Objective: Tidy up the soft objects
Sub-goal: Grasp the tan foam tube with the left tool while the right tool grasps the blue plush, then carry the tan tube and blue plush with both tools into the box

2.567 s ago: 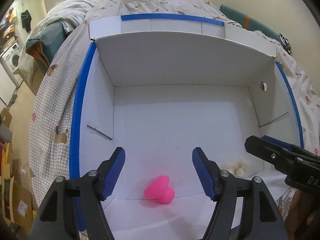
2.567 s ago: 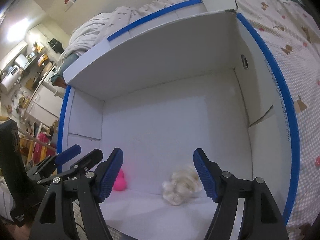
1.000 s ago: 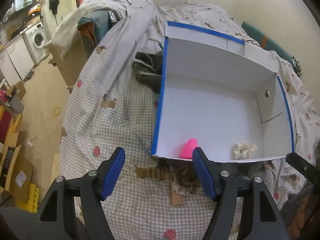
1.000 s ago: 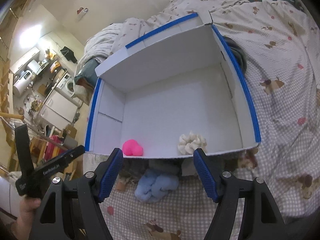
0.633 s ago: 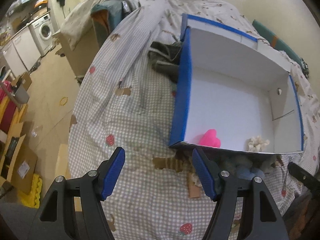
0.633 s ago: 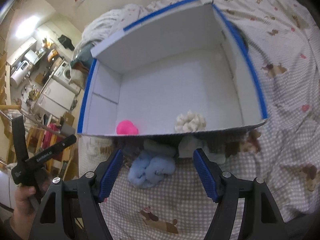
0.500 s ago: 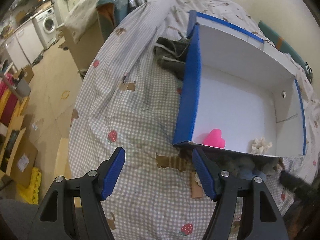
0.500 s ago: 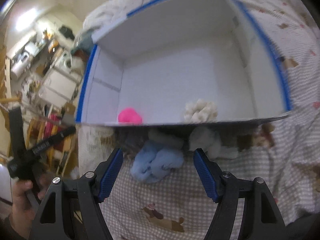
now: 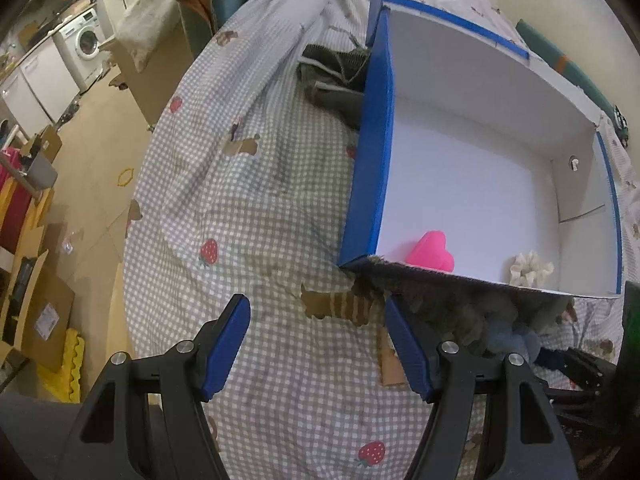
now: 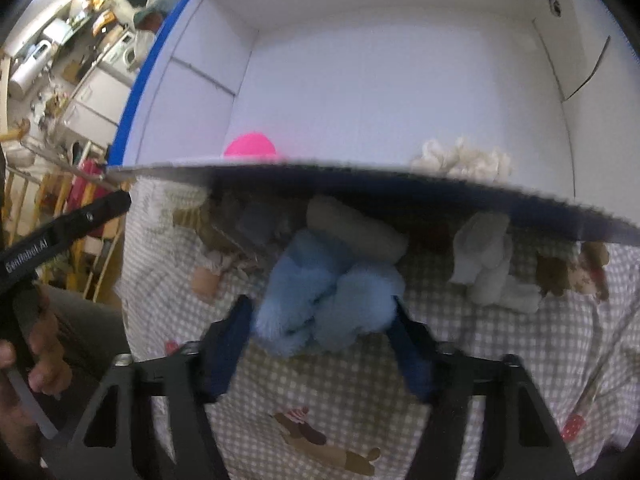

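A white box with blue-taped rims (image 9: 366, 184) (image 10: 168, 60) lies on the checked bedspread. A pink heart-shaped soft toy (image 9: 431, 251) (image 10: 250, 146) and a cream scrunchie (image 9: 531, 268) (image 10: 464, 159) lie inside it near the front wall. A fluffy light-blue soft item (image 10: 326, 292) (image 9: 506, 338) lies on the bed in front of the box, beside a grey roll (image 10: 356, 228) and a white cloth piece (image 10: 492, 264). My right gripper (image 10: 320, 340) is open, its fingers on either side of the blue item. My left gripper (image 9: 316, 344) is open and empty over the bedspread, left of the box.
Dark green clothing (image 9: 340, 76) lies against the box's far left outside wall. The bed edge drops to the floor (image 9: 80, 184) on the left, with cardboard boxes (image 9: 40, 312) and a washing machine (image 9: 86, 46). The left gripper's body (image 10: 60, 236) shows in the right wrist view.
Both grippers have pulled back out of the box. The right one has dropped low to the blue fluffy item in front of the box. The left one has swung left over the bedspread.
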{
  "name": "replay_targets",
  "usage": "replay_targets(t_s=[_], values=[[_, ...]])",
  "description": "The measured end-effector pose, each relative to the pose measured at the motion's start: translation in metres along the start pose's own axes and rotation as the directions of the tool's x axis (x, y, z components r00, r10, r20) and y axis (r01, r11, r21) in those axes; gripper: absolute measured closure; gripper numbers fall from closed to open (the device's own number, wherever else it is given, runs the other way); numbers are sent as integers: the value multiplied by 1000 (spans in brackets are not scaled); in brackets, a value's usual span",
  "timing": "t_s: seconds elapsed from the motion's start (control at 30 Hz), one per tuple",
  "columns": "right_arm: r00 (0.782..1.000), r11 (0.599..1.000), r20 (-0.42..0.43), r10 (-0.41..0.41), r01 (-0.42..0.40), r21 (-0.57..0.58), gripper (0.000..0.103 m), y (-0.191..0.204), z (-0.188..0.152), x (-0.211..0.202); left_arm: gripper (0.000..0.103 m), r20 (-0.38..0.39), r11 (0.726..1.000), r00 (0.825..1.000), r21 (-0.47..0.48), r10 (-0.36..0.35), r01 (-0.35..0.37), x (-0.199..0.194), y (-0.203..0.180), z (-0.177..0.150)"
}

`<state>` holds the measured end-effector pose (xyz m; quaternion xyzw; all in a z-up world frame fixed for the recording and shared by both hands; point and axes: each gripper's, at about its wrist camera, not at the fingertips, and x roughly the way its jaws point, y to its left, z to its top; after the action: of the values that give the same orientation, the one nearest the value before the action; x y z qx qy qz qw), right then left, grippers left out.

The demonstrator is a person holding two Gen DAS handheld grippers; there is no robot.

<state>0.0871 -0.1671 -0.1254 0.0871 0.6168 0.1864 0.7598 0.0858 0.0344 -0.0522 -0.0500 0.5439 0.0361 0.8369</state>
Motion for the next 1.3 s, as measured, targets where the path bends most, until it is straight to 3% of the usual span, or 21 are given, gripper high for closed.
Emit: replay_targets(t_s=[0.1, 0.2, 0.33, 0.5, 0.7, 0.83, 0.97, 1.3], values=[[1000, 1000, 8, -16, 16, -24, 68, 1, -3, -3, 36, -17, 1000, 1000, -3, 0, 0, 4, 1, -2], [999, 999, 43, 3, -1, -52, 79, -1, -4, -16, 36, -40, 1000, 999, 14, -3, 4, 9, -1, -5], [994, 999, 102, 42, -39, -25, 81, -10, -10, -37, 36, -74, 999, 997, 32, 1, 1, 16, -2, -8], [979, 998, 193, 66, -67, -3, 82, -17, -13, -64, 39, -167, 998, 984, 18, -61, 65, 31, -3, -16], [980, 997, 184, 75, -75, -5, 82, -16, -8, -61, 53, -218, 981, 971, 143, -94, 127, 42, -38, -28], [982, 998, 179, 67, -66, -11, 82, -12, -5, -58, 67, -249, 969, 966, 213, -69, 124, 55, -55, -36], [981, 998, 180, 66, -66, -11, 82, -15, -5, -58, 92, -258, 968, 966, 229, -38, 99, 65, -60, -38], [978, 997, 194, 74, -73, -11, 82, -14, -8, -64, 97, -239, 973, 964, 169, -112, 155, 44, -34, -29]])
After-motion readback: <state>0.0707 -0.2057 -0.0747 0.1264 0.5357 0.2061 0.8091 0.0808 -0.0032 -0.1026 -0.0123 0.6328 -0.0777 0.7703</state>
